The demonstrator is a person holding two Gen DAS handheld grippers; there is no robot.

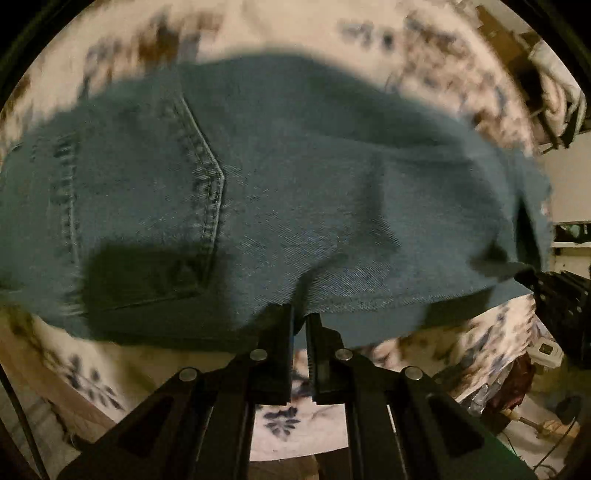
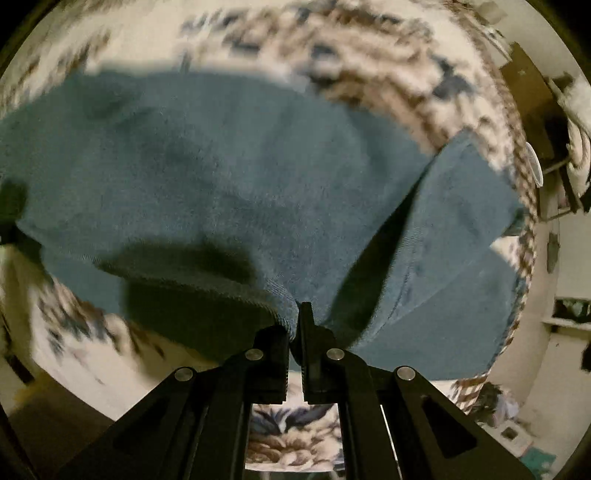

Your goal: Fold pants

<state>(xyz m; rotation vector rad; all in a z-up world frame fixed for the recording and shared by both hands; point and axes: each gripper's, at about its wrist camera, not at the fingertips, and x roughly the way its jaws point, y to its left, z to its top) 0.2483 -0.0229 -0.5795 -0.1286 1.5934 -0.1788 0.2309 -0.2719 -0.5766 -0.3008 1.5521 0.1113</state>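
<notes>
Blue denim pants (image 1: 280, 192) lie spread over a floral bedspread (image 1: 303, 26), back pocket (image 1: 140, 206) showing at the left. My left gripper (image 1: 300, 317) is shut on the near edge of the pants and lifts it slightly. My right gripper (image 2: 295, 317) is shut on the near edge of the pants (image 2: 229, 184) further along, where the denim bunches and a fold (image 2: 461, 221) runs off to the right. The right gripper also shows at the right edge of the left wrist view (image 1: 554, 295). Both views are motion-blurred.
The cream bedspread with blue and brown flowers (image 2: 354, 55) surrounds the pants. Furniture and clutter (image 1: 546, 103) stand at the far right. Floor and small objects (image 1: 528, 398) lie below the bed edge at the lower right.
</notes>
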